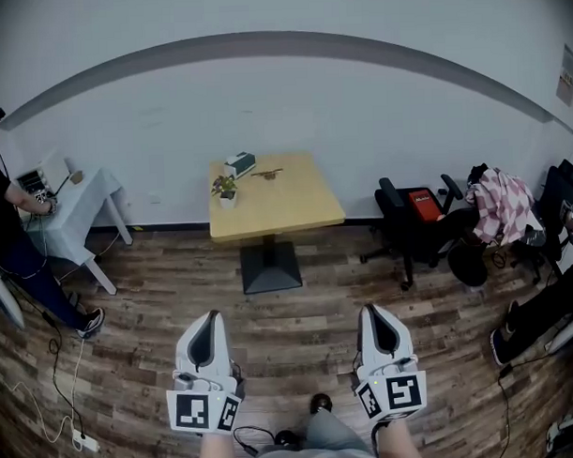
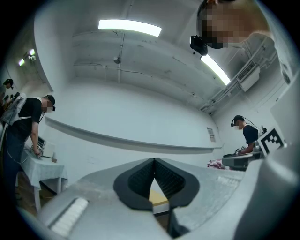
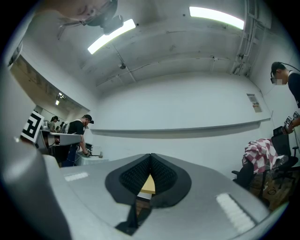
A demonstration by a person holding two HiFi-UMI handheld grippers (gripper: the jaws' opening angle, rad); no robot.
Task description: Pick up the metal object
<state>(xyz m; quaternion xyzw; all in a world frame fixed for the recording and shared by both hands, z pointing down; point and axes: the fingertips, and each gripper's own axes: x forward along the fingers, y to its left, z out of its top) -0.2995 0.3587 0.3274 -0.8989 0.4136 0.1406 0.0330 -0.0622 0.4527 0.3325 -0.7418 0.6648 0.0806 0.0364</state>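
persons at the edges: two; one person (image 1: 5, 224) at 9 o'clock, bent over a white table (image 1: 79, 198); a second one at 3 o'clock, only partly in view.
tools: two, low in the head view, both aimed toward 12 o'clock over the wooden floor (image 1: 299, 317).
left tool (image 1: 211, 316) (image 2: 153, 163): jaws together, tips touching, nothing between them.
yellow table (image 1: 295, 206): one, at 12 o'clock from the tools, well apart from them.
things on the yellow table: three.
plant (image 1: 225, 190): one, at 9 o'clock of the top, near the edge.
box (image 1: 239, 164): one, at 11 o'clock.
metal object (image 1: 266, 174): one, at 12 o'clock of the top's middle, near the box but apart from it; long axis runs from 9 to 3 o'clock; too small to tell which end leads.
right tool (image 1: 372, 309) (image 3: 150, 157): jaws together, empty.
black chair (image 1: 413, 214): one at 2 o'clock, something red on it.
checked cloth (image 1: 502, 206): one, right of that chair.
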